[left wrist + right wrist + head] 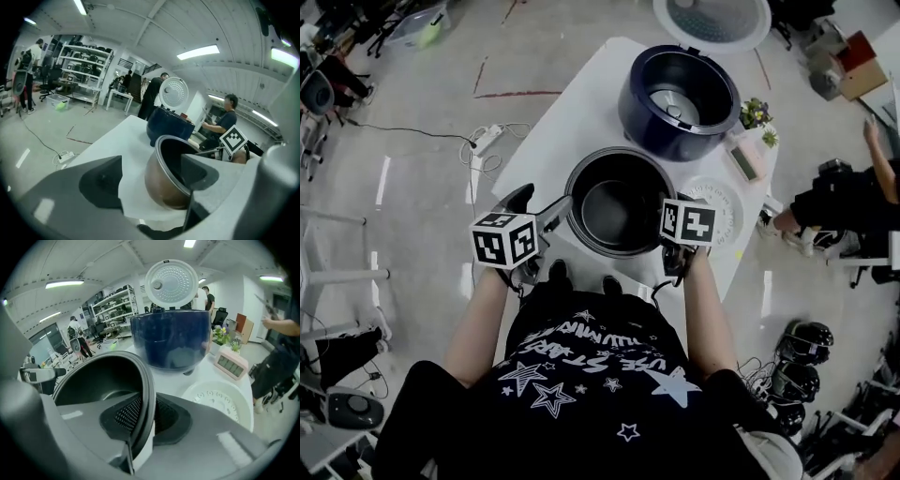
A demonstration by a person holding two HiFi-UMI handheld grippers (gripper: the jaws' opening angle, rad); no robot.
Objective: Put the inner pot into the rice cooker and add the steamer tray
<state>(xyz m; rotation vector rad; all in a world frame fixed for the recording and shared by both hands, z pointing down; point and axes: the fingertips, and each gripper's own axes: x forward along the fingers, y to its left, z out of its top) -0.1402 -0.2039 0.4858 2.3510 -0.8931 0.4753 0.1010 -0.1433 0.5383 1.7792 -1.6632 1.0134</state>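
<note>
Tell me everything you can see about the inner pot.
The inner pot is round and empty, dark inside and bronze-coloured metal outside, with a flared rim. It is at the near end of the white table, just in front of the open blue rice cooker. The right gripper has its jaws shut on the right rim. The left gripper straddles the left rim, jaws apart.

Inner pot [619, 202]: dark, bronze outside, mouth up, table [581, 112] centre; rice cooker [678, 89]: navy, lid open, at 12 o'clock; steamer tray [727, 192]: white, perforated, at 3 o'clock.
</note>
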